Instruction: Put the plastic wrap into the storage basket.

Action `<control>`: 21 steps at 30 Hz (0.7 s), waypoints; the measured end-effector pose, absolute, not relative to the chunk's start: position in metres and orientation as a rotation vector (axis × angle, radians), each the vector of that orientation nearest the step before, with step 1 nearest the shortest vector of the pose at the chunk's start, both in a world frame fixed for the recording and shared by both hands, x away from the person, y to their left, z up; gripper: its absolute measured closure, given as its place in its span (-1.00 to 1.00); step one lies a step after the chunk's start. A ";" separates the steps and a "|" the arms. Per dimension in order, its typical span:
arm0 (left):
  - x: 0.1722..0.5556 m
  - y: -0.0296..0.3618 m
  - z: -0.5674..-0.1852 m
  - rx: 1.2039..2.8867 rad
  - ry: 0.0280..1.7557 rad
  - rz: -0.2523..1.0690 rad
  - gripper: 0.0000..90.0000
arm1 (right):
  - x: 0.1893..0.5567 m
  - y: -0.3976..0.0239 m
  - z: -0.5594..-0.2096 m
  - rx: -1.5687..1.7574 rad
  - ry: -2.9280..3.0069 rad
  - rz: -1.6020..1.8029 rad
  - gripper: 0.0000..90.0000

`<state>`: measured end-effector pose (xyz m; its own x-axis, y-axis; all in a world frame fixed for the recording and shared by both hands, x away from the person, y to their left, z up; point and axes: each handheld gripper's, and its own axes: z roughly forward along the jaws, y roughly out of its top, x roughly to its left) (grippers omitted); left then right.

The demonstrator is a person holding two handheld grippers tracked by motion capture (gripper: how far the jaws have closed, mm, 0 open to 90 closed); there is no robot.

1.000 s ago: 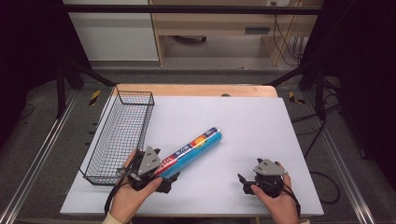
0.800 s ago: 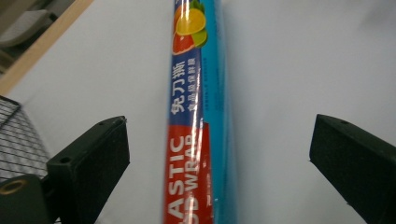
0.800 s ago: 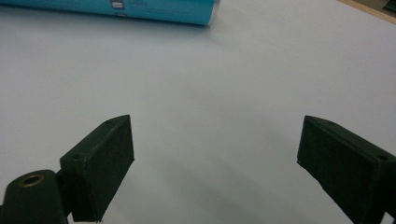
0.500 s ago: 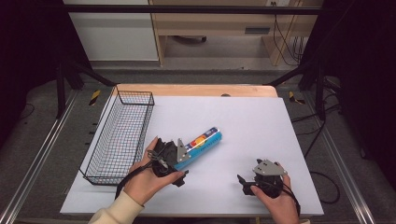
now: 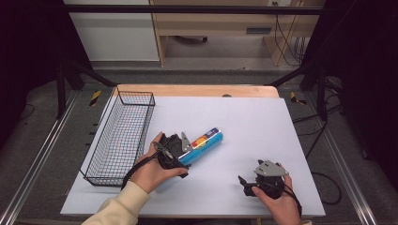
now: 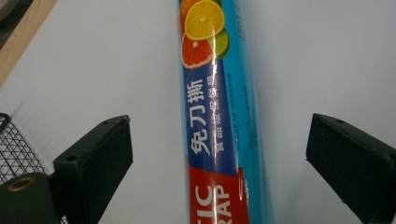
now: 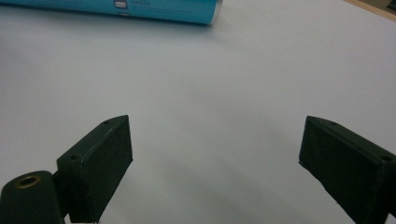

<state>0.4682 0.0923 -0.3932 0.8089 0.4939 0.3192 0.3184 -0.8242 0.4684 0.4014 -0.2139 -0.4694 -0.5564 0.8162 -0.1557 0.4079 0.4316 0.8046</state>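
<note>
A blue roll of plastic wrap (image 5: 204, 143) with fruit pictures lies slanted on the white table top (image 5: 244, 122). My left gripper (image 5: 176, 150) sits over the roll's near end. In the left gripper view the roll (image 6: 219, 116) runs between the two wide-apart jaws without touching either, so my left gripper (image 6: 219, 154) is open. My right gripper (image 5: 248, 183) rests near the table's front right, held in a hand. In the right gripper view my right gripper (image 7: 215, 149) is open over bare table, with the roll (image 7: 140, 8) lying across the far top.
A black wire basket (image 5: 117, 136) stands along the table's left side, close to my left hand; a corner of the basket (image 6: 14, 149) shows in the left gripper view. A wooden strip (image 5: 197, 90) edges the table's far side.
My left gripper has moved forward and to the right along the roll, from its near end toward its middle. The right gripper has stayed in place.
</note>
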 end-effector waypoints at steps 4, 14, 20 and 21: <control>0.476 0.086 -0.401 2.611 0.606 0.633 -0.83 | 0.401 -0.213 -0.469 1.025 2.153 1.005 -0.78; 0.490 0.062 -0.423 2.712 0.618 0.688 -0.66 | 0.401 -0.212 -0.469 1.024 2.164 1.007 -0.78; 0.495 0.055 -0.433 2.764 0.625 0.688 -0.56 | 0.401 -0.212 -0.469 1.020 2.167 1.014 -0.78; 0.496 0.053 -0.435 2.771 0.626 0.684 -0.54 | 0.401 -0.212 -0.469 1.021 2.169 1.018 -0.78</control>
